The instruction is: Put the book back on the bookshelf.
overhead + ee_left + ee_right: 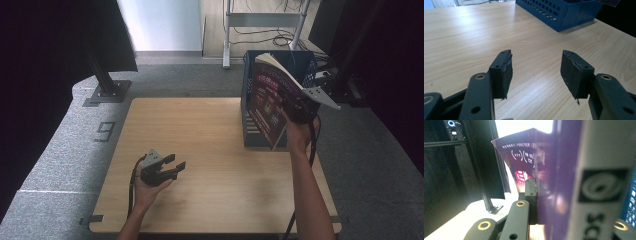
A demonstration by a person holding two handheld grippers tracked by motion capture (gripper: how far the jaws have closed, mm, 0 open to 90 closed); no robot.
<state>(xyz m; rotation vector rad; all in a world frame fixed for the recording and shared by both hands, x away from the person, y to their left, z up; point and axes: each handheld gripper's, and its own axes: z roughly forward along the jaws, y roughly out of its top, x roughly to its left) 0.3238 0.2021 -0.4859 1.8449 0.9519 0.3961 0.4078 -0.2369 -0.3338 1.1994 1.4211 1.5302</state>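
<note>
1. Book [269, 102]: purple cover, held tilted in the upper right of the high view, top edge leaning left, lower corner in front of the blue crate [305, 65]; whether it touches the crate cannot be told.
2. In the right gripper view, book [564, 177] very close, purple cover with white print at upper centre, pale spine with a dark logo at right.
3. Right tool [299, 107]: clamped shut on the book, one black finger [531, 195] pressed flat against the cover; grey three-cornered plate jutting right in the high view.
4. Right hand [299, 132]: below the book, forearm rising from the bottom right edge of the high view.
5. Crate: standing at the far right edge of the desk [200, 130], slotted side facing the camera; seen also at the top of the left gripper view [564, 10].
6. Left tool [172, 167]: lower left of the high view, low over the desk, well apart from the book, pointing right.
7. Jaws of the left tool partly open, nothing between the pads [506, 73], bare wood grain in the gap.
8. Left hand [147, 187]: cupped under the tool, cable trailing down beside the wrist.
</note>
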